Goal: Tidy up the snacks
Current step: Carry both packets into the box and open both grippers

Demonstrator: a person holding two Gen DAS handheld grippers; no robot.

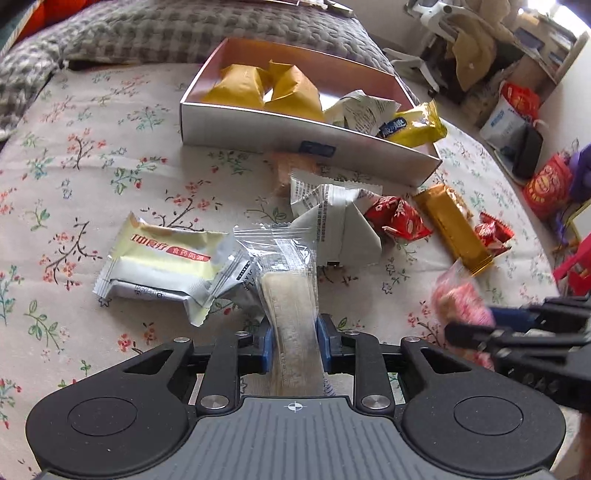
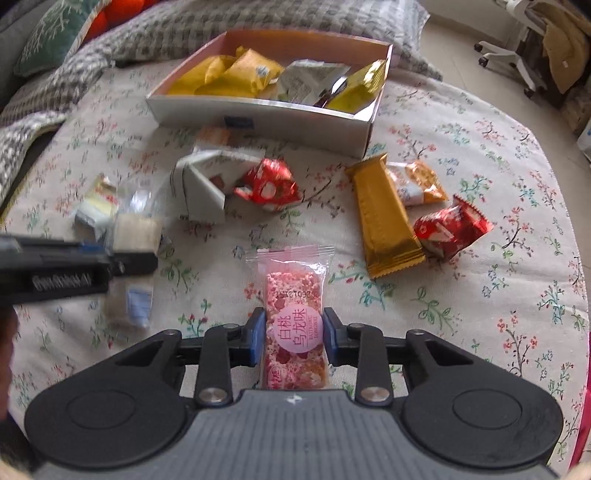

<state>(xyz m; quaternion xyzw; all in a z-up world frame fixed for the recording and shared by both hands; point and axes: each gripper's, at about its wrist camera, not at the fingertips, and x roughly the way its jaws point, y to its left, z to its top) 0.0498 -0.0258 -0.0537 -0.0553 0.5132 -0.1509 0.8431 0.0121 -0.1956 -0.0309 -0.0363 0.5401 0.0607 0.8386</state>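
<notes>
My left gripper (image 1: pixel 294 341) is shut on a clear-wrapped beige snack bar (image 1: pixel 291 314), held above the floral cloth. My right gripper (image 2: pixel 294 338) is shut on a pink clear-wrapped snack bar (image 2: pixel 294 325); that bar shows blurred at the right of the left wrist view (image 1: pixel 460 299). An open white box (image 1: pixel 295 131) lies ahead, holding yellow packets (image 1: pixel 258 86) and a white packet (image 1: pixel 364 109). The box also shows in the right wrist view (image 2: pixel 258 118). Loose snacks lie on the cloth: a gold bar (image 2: pixel 384 221), red packets (image 2: pixel 269 184), a white folded packet (image 2: pixel 207 181), a pale yellow packet (image 1: pixel 162 266).
The floral cloth (image 1: pixel 74 177) covers a bed, with a grey checked blanket (image 1: pixel 184 29) behind the box. An office chair (image 2: pixel 517 55) and bags (image 1: pixel 517 110) stand on the floor at the right, beyond the bed's edge. A second red packet (image 2: pixel 450 229) and an orange packet (image 2: pixel 421 182) lie by the gold bar.
</notes>
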